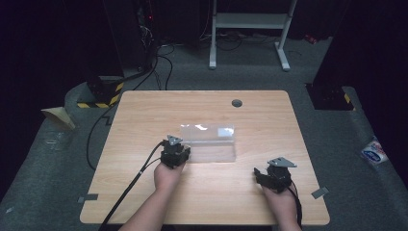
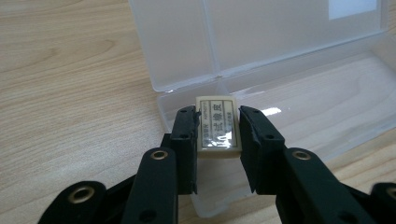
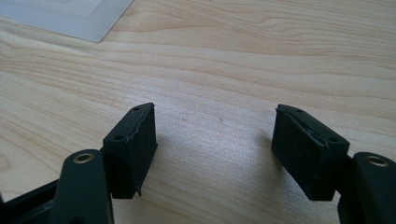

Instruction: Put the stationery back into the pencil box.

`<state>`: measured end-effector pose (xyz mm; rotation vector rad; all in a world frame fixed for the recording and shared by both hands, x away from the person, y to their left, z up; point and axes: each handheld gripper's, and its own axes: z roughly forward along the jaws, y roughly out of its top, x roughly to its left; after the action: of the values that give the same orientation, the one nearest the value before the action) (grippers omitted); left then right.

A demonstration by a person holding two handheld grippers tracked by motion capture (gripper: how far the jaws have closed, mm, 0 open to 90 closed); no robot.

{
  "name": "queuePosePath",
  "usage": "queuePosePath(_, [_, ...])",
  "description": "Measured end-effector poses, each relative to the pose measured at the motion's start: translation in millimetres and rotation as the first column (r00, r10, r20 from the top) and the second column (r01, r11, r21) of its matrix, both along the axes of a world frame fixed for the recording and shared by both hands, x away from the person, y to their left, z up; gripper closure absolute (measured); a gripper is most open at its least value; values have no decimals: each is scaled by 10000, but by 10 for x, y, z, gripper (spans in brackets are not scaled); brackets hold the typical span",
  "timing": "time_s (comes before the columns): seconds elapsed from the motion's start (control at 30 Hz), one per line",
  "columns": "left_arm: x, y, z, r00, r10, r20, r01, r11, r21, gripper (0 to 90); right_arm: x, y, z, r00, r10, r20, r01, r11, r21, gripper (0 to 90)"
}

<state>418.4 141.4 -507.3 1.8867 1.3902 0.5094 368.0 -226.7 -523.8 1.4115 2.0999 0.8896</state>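
Left gripper view shows the left gripper [image 2: 218, 133] clamped on a small labelled eraser [image 2: 217, 128], held just above the open clear plastic box [image 2: 299, 88]; the right gripper [image 3: 215, 149] stands open over bare table [image 3: 233, 70]

Table [image 1: 144, 192]: light wood-grain top with rounded corners, standing on grey carpet.
Grommet [image 1: 236, 103]: small round dark disc set in the tabletop, near the far edge, slightly right of centre.
Clear plastic box [image 1: 211, 153]: lies directly on the table around its middle, open; the base is nearer, the lid [image 1: 207, 133] is folded back on the far side with its inner face up.
Box label [image 1: 224, 131]: pale rectangle on the right part of the lid.
Tabletop near right: bare wood grain.
Tabletop far left: bare wood grain.
Floor [image 1: 48, 159]: grey carpet around the table, with cables trailing at the far left.
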Motion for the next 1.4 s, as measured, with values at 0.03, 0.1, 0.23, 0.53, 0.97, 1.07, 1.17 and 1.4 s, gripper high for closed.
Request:
queuePosePath(0.03, [-2, -1, -1, 10000, -2, 12, 2, 10000, 1, 678, 0, 0, 0, 10000, 0, 0, 0, 10000, 0, 305])
queuePosePath(0.1, [-8, -1, 1, 9999, -97, 87, 96, 9999, 68, 672, 0, 0, 0, 10000, -2, -1, 2, 10000, 0, 305])
queuePosePath(0.23, [-21, 11, 24, 9996, -91, 256, 94, 9999, -86, 602, 0, 0, 0, 10000, -1, -1, 1, 10000, 0, 305])
queuePosePath(0.53, [-43, 48, 92, 9988, -141, 476, 151, 9996, -219, 533, -1, 3, 1, 10000, -24, -21, 24, 10000, 15, 305])
queuePosePath(0.97, [-98, 56, 148, 9970, -593, 501, 619, 9968, -510, 408, -2, 5, 2, 10000, -48, -22, 49, 10000, 28, 305])
queuePosePath(1.07, [-124, 68, 168, 9958, -654, 646, 681, 9969, -397, 378, -2, 5, 2, 10000, -47, -22, 47, 10000, 30, 305])
queuePosePath(1.17, [-151, 102, 187, 9943, -758, 748, 788, 9961, -391, 333, -2, 5, 2, 10000, -47, -23, 47, 10000, 29, 305])
queuePosePath(1.4, [-168, 252, 143, 9949, -929, 396, 939, 9953, -236, 189, -2, 5, 1, 10000, -50, -21, 50, 10000, 32, 305])
